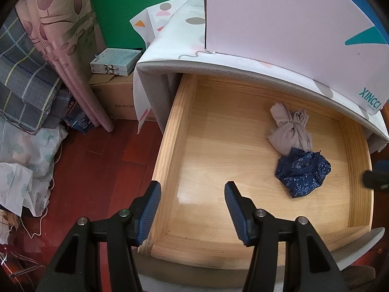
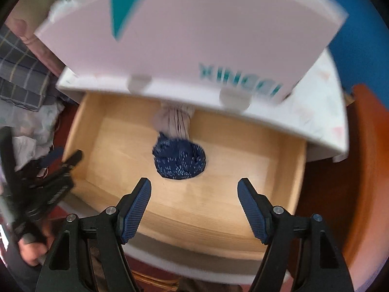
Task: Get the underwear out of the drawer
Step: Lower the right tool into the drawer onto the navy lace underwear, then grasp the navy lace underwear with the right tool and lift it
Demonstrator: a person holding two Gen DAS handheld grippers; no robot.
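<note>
A pulled-out wooden drawer (image 1: 167, 150) (image 2: 267, 170) holds two crumpled pieces of underwear. The navy one with small pale flowers (image 1: 302, 172) (image 2: 180, 161) lies nearer the drawer's front. A beige one (image 1: 289, 127) (image 2: 173, 119) sits behind it, partly under the cabinet top. My left gripper (image 1: 193, 191) hangs open over the drawer's front left corner, nothing between its fingers. My right gripper (image 2: 194, 187) is open above the drawer, just in front of the navy piece, with empty jaws. The right wrist view is blurred, and the left gripper (image 2: 60, 170) shows at its left edge.
A white cabinet top (image 1: 218, 56) with a patterned cover and a pink box (image 1: 279, 17) overhangs the drawer's rear. Left of the drawer is red wooden floor (image 1: 102, 160), a cardboard box (image 1: 114, 97), curtains and piled bedding. A hand (image 2: 29, 248) grips the left tool's handle.
</note>
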